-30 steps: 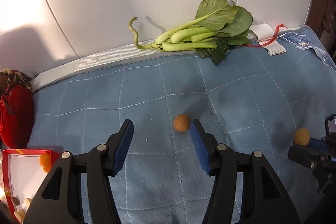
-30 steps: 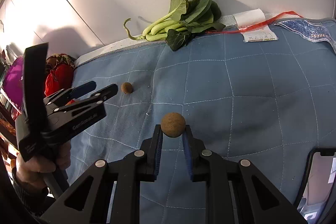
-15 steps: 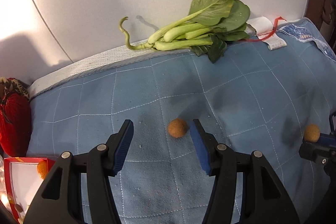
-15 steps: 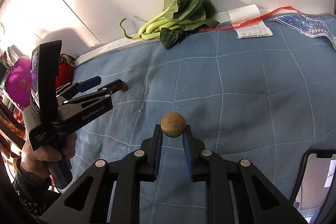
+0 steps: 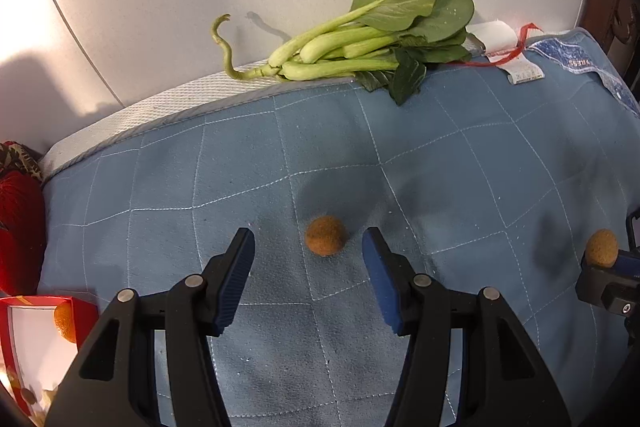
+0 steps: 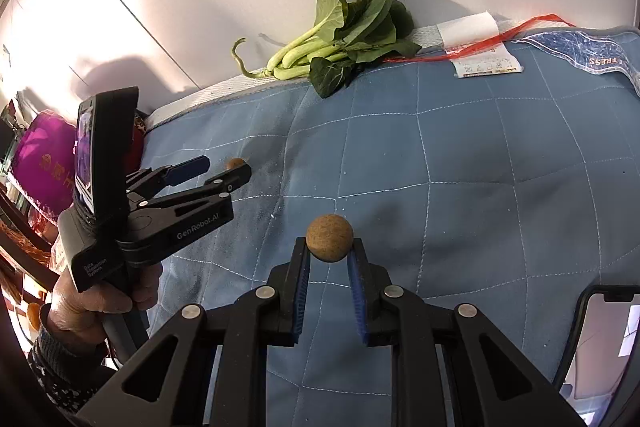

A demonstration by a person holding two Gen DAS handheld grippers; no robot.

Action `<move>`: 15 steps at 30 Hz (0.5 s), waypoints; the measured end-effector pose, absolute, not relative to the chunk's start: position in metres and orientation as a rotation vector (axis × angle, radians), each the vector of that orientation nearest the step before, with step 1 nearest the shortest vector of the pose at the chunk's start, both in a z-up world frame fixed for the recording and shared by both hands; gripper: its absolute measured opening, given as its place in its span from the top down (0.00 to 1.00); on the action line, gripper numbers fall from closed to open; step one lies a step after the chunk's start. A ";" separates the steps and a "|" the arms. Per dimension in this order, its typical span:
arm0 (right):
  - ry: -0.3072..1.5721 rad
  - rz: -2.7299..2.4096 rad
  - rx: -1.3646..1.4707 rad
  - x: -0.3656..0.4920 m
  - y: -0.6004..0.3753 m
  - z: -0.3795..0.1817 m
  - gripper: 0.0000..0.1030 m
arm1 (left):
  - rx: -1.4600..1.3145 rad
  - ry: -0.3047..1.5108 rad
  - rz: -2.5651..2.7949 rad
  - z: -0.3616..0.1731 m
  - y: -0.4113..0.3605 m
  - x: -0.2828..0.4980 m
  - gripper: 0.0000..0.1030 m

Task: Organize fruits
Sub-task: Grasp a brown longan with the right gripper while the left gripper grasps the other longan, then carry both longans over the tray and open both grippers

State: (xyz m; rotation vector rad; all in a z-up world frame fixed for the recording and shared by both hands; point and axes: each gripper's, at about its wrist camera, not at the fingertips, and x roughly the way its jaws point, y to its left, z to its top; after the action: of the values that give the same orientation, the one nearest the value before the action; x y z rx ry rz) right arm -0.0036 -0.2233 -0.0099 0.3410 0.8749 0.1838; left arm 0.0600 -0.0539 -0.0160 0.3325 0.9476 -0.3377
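A small round brown fruit lies on the blue quilted mat. My left gripper is open, its blue-padded fingers on either side of this fruit, not touching it. It also shows in the right wrist view, with the fruit half hidden behind it. My right gripper is shut on a second brown fruit, held at the fingertips above the mat. That fruit shows at the right edge of the left wrist view.
A bunch of leafy greens lies at the mat's far edge against the white wall. A white label with red string lies to their right. A red box holding an orange fruit sits at lower left, a red cloth bag above it.
My left gripper has moved so the lying fruit now sits centred between its open fingers. My right gripper still holds its fruit and has barely shifted.
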 end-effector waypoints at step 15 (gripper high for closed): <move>0.863 0.170 0.340 -0.004 -0.226 -0.008 0.81 | 0.259 0.984 -0.352 -0.021 -0.054 0.064 0.81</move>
State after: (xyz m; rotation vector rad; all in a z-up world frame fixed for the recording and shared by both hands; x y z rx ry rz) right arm -0.0044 -0.2260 -0.0082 0.3401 0.8630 0.1699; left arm 0.0637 -0.0537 -0.0213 0.2589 0.9838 -0.3517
